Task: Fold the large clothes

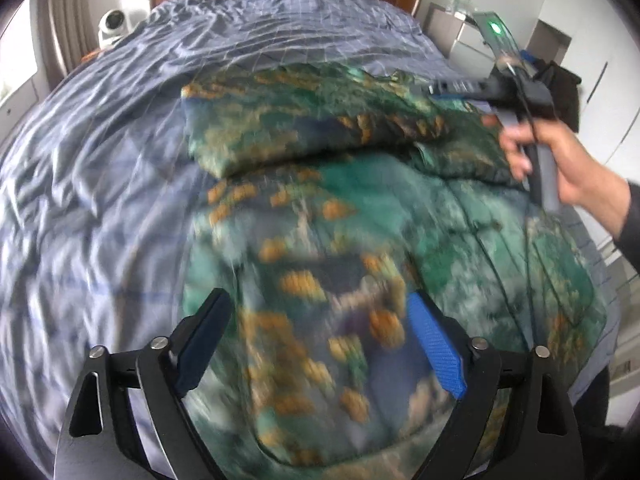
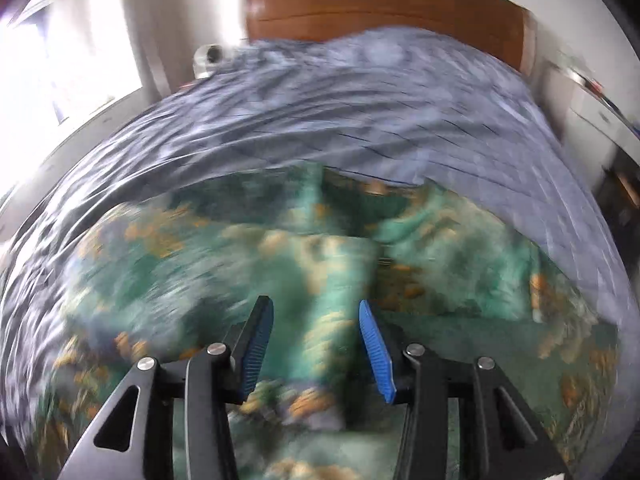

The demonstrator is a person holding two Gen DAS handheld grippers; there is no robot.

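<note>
A large padded garment [image 1: 320, 220], green and teal with orange patches, lies spread on the bed. Its far part is folded over into a thick band [image 1: 300, 120]. My left gripper [image 1: 316, 300] hovers over the near part, jaws wide open, nothing between the pads. In the left wrist view a hand [image 1: 560, 160] holds the right gripper [image 1: 440, 90] at the garment's far right edge. In the right wrist view, the right gripper [image 2: 315, 304] stands with its jaws apart above the garment [image 2: 320, 248]. A ridge of cloth runs below the gap and the pads do not press it.
The bed is covered by a crumpled blue-grey checked sheet [image 1: 100, 200] and has a brown wooden headboard [image 2: 380, 8]. A small white camera [image 1: 114, 24] sits at the far left. White cupboards [image 1: 600, 92] and dark hanging clothes [image 1: 560, 84] stand at the right.
</note>
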